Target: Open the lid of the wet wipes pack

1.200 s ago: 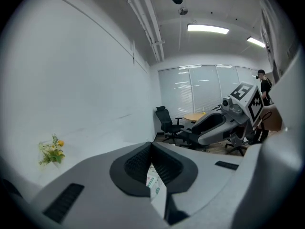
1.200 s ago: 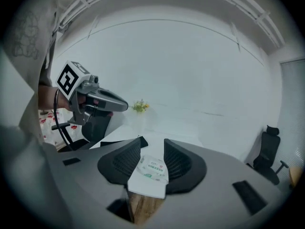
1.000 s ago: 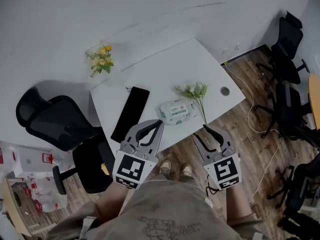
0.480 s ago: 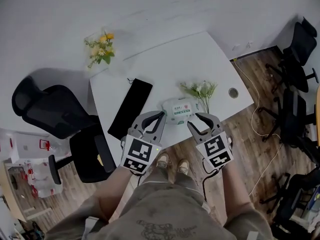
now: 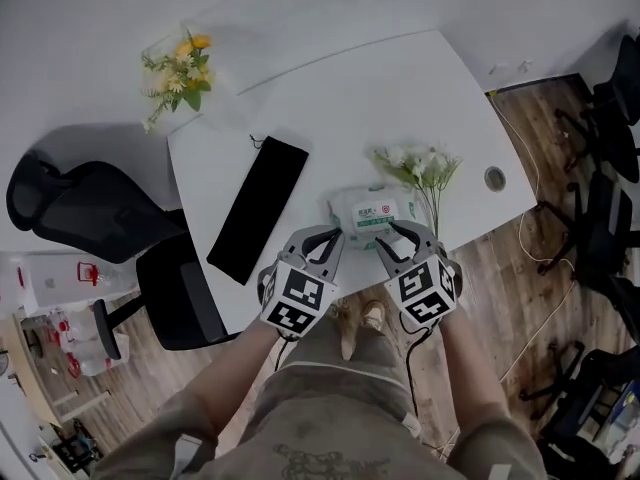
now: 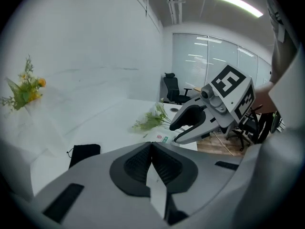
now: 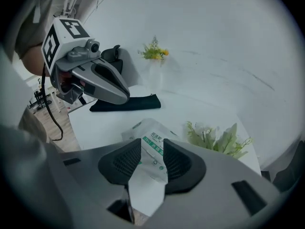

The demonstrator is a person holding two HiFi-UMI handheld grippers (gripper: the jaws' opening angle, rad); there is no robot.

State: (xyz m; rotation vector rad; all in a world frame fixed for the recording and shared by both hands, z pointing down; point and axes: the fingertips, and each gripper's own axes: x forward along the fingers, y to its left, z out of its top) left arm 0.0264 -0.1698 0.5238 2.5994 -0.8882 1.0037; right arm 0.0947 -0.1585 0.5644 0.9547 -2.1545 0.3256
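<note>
We take the wet wipes pack (image 5: 372, 213) as our landmark. It lies flat on the white table (image 5: 300, 118), close to the table's near edge, with its printed face up.

Our left gripper (image 5: 335, 236) hovers just left of the pack's near corner, tilted down toward it. In the left gripper view its two pads meet at their tips (image 6: 151, 144) with nothing between them, so its fingers are closed and empty. We cannot tell whether the tips touch the pack.

Our right gripper (image 5: 395, 236) hangs over the pack's near edge, just right of the left gripper. In the right gripper view its pads stand apart (image 7: 152, 149), and through the gap we see the pack (image 7: 151, 137) beyond, green print and all. The pads do not press on the pack, so this gripper's fingers are open and hold nothing.

A sprig of white flowers (image 5: 420, 168) lies just beside the pack's far right corner, its stem running down along the pack's right side. A long black pouch (image 5: 258, 208) lies on the table to the pack's left, apart from it. A bunch of yellow flowers (image 5: 175, 68) stands well beyond the pack, at the far left against the wall. A round cable hole (image 5: 495, 178) sits in the table to the pack's right, past the sprig. A black office chair (image 5: 90, 218) stands off the table, well to the pack's left.
</note>
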